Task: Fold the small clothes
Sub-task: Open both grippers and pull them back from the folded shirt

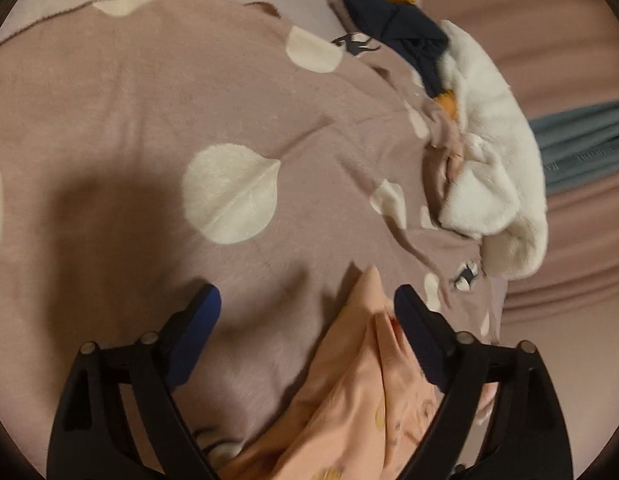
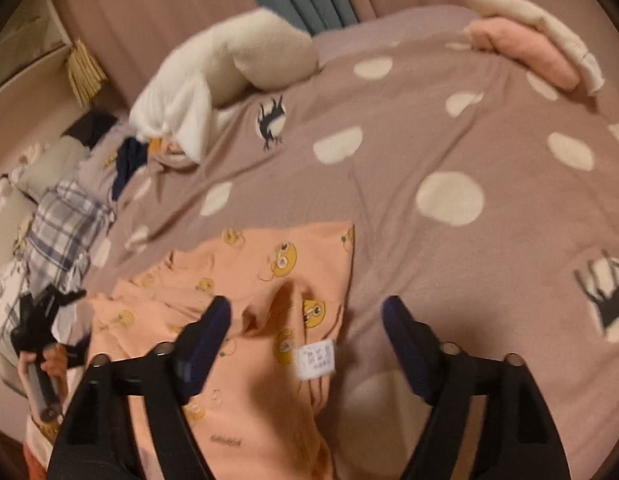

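Both hand-held grippers are over the bed here, and the landmark is the peach garment [image 2: 245, 280], a small piece printed with yellow cartoon figures, lying partly flattened on the mauve blanket [image 2: 449, 112] with its cream dots.

Right hand-held gripper [image 2: 305, 312]: jaws standing wide apart, nothing clamped. Its left finger sits over the peach garment, its right finger is off the garment's right edge, over bare blanket. Between the two fingers a ridge of the peach cloth bunches up, and a white care label [image 2: 316, 360] shows just below that ridge. The pads do not press on the cloth.

Left hand-held gripper [image 1: 307, 300]: also wide open, holding nothing. A peak of the peach garment [image 1: 361, 360] rises just beside its right finger; whether cloth and finger touch, I cannot tell. Its left finger hangs over plain blanket.

From the right wrist view, left of the garment, a person's hand [image 2: 49, 364] grips the handle of the other gripper.

Beyond the garment, toward the far side of the bed, lies a fluffy white garment [image 1: 493, 152] with a dark navy piece [image 1: 405, 36] tucked against it. To the far right of the peach garment sits a pink folded piece [image 2: 521, 52] with a cream one [image 2: 521, 12] lying on top of it. Left of the garment is a plaid cloth [image 2: 65, 232].
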Motion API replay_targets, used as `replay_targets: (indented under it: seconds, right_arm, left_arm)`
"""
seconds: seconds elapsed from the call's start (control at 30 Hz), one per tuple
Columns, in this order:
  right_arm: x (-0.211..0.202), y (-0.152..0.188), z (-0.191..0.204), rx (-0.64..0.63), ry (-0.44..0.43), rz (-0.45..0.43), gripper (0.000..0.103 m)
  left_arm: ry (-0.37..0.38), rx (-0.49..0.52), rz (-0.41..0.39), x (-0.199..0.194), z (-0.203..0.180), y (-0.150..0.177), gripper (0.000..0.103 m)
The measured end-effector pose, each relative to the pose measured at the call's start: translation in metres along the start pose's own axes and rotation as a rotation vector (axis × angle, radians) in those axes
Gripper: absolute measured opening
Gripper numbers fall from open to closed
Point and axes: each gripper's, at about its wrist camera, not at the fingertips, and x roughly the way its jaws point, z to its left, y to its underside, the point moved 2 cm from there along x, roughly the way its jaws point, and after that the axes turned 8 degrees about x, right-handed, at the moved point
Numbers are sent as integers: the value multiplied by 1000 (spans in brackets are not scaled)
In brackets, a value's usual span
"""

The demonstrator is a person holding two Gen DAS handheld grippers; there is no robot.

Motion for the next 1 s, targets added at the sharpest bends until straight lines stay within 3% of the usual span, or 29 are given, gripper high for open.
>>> replay_targets:
  seconds: [0.27, 0.53, 0.7, 0.83, 1.0]
  right_arm:
    - [-66, 14, 10, 41, -81, -11, 82]
    - [-152, 29, 44, -53, -96, -141, 83]
    - [-191, 45, 61, -131, -67, -207, 83]
    - [-200, 51, 59, -134, -87, -199, 92]
    - [-193, 49, 43, -53, -122, -196, 92]
  left_arm:
    - [112, 130, 70, -64, -22, 34, 95]
    - [125, 430, -18, -184, -77, 86, 101]
    - [242, 440, -60, -229, -85, 108, 102]
    - [269, 439, -65, -231, -85, 108, 102]
    - [266, 424, -2, -199, -76, 112, 102]
